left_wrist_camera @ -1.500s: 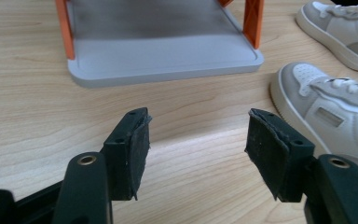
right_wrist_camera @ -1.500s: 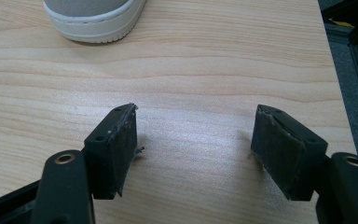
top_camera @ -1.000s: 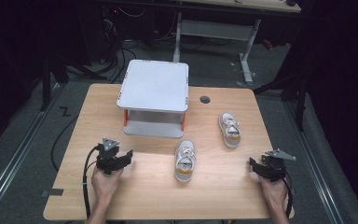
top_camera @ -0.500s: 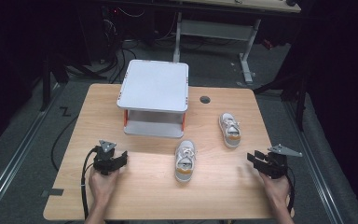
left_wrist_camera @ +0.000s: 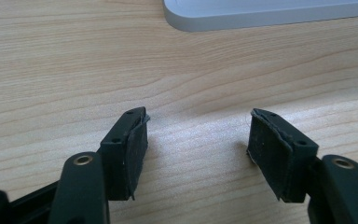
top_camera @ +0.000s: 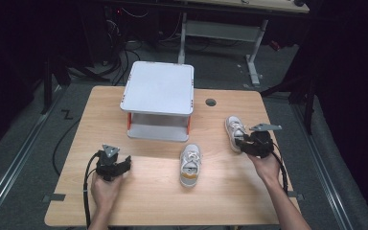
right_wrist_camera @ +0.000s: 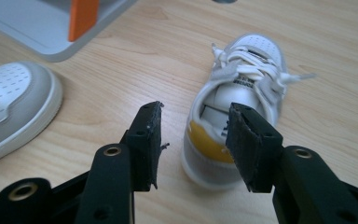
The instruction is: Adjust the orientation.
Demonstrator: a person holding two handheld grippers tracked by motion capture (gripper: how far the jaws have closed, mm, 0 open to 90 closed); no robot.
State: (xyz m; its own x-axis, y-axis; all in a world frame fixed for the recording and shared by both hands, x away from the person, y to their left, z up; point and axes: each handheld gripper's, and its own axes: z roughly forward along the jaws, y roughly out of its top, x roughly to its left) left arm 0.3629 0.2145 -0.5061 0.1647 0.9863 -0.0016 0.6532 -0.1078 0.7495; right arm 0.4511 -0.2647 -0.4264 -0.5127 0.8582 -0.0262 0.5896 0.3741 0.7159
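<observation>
Right gripper (right_wrist_camera: 193, 126): my jaws are spread and empty, reaching over the heel of the far shoe (right_wrist_camera: 235, 100). One jaw sits inside the heel opening's line, the other just outside the shoe's side; neither is touching it that I can tell.
Left gripper (left_wrist_camera: 198, 135): my jaws are spread wide and empty, low over bare counter (left_wrist_camera: 74, 56), with the edge of the grey rack (left_wrist_camera: 270, 14) well ahead of them.
Near shoe (top_camera: 190, 164): it lies on the counter off to the outer side of my right jaws, toe pointing toward the rack, well apart from my left jaws.
Rack: two white shelves on orange posts, both shelves bare as far as I see.
Step in hand: I judge I'm lining up to grasp the far shoe at its heel.
Next move: ease my right jaws down so the heel wall lies between them, then close firmly; the soft collar may fold, so I'd grip deep.
</observation>
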